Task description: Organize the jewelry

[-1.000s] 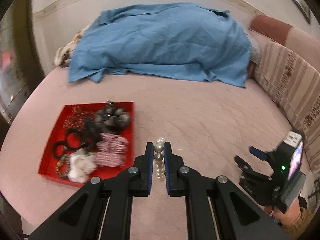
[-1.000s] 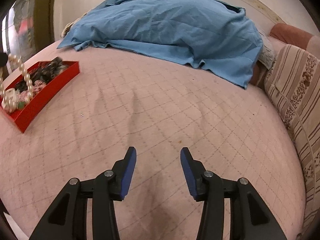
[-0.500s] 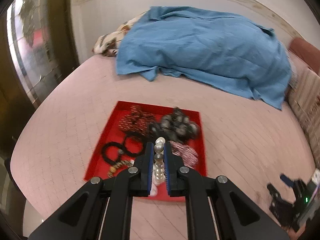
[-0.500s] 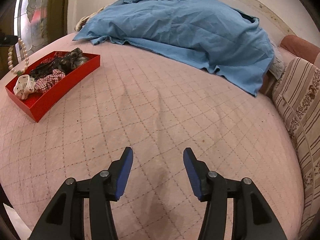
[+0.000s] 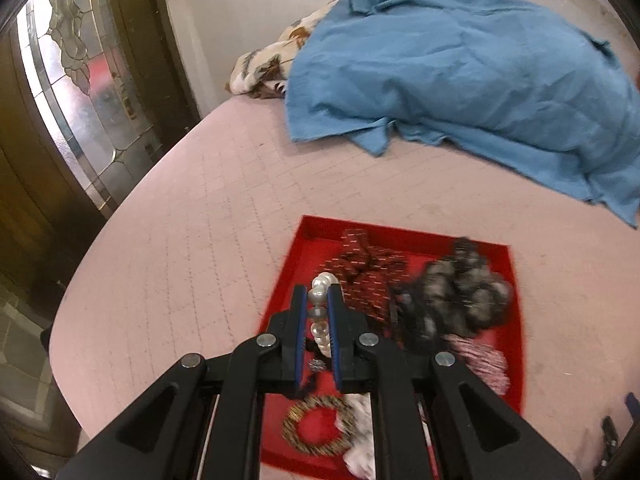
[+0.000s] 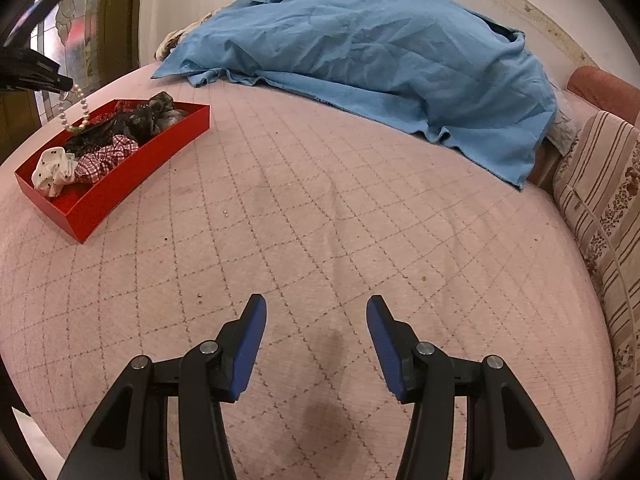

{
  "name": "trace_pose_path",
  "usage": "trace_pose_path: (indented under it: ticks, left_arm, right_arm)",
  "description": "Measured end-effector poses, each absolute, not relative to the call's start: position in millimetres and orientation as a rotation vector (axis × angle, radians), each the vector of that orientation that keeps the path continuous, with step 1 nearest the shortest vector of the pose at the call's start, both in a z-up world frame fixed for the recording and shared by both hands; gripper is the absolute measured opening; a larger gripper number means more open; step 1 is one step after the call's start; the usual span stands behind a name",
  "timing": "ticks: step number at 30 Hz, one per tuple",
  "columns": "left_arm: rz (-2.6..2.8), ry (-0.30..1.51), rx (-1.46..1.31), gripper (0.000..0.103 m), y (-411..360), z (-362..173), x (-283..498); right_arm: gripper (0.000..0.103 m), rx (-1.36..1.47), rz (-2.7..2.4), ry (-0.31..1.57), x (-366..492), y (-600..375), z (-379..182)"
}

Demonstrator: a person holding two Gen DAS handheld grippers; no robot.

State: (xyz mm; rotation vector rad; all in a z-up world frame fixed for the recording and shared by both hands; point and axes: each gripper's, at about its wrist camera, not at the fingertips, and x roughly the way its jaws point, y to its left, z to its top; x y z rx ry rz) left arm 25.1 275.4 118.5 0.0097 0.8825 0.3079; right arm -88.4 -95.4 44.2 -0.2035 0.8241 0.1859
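Pearl strand (image 5: 320, 312) hangs pinched in the left claw (image 5: 317, 300) over the red tray (image 5: 308, 240); lower first (right claw (image 6: 316, 320) gapes, idle), then release.

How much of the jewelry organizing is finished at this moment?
Done: scrunchies and bracelets already lie in the shallow red tray. In hand: the left gripper is shut on the white pearl bead strand, which hangs over the tray's far end. Left: lowering and releasing it. The right gripper is open, holding nothing, above the pink quilted bedspread.
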Motion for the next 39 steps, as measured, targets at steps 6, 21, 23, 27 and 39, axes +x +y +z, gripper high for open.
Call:
trace_pose_path:
  ticks: [6,21,23,27,39]
  left_arm:
    - [0.368,0.938,0.003,0.010,300.3,91.5,41.0]
    - [0.340,0.921,0.037,0.037,295.6,85.8,40.3]
    - [0.334,0.903,0.026,0.042,292.1,91.8,34.4]
    - [0.313,0.881,-0.009,0.043,284.0,105.1,19.0]
    - [0.250,0.818,-0.043,0.061,246.4,118.2,-43.1]
  right_arm:
    - [0.056,-0.195,0.198,0.846,-84.2,-93.0,39.1]
    - [0.056,-0.198,0.239,0.870,-80.9,-81.3,31.5]
    - [0.057,-0.194,0.236,0.868,-81.2,-82.7,32.1]
    - [0.060,-0.182,0.232,0.862,-82.7,-85.2,33.8]
    - [0.061,-0.147,0.230,0.838,-90.8,-88.6,41.9]
